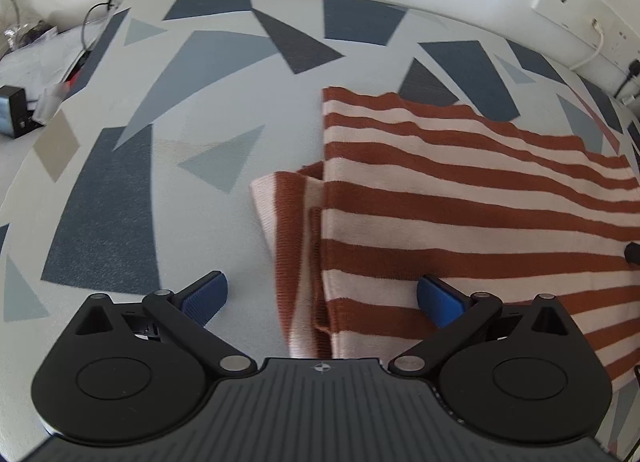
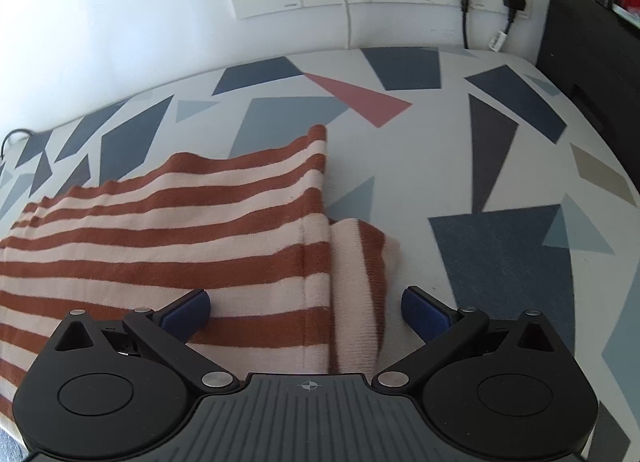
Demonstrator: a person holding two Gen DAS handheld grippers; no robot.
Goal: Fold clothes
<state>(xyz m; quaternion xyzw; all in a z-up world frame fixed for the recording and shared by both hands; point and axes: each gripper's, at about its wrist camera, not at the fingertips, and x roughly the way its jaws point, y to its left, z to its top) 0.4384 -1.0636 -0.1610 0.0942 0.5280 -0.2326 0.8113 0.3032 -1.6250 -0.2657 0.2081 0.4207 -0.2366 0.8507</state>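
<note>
both hand-held grippers, left hand-held gripper (image 1: 322,296) and right hand-held gripper (image 2: 306,312), hung with fingers apart, straddling opposite side edges of the striped garment (image 1: 460,221) on the patterned desk (image 1: 160,181).

Black linkage grippers, blue ribbed pads (image 1: 208,296)

Striped garment lying flat

A rust-and-cream striped knit garment (image 1: 460,197) lies spread flat on the patterned cloth-covered table (image 1: 200,189), near its far edge by the wall, with a folded sleeve (image 2: 360,282) jutting from beneath each side.
</note>
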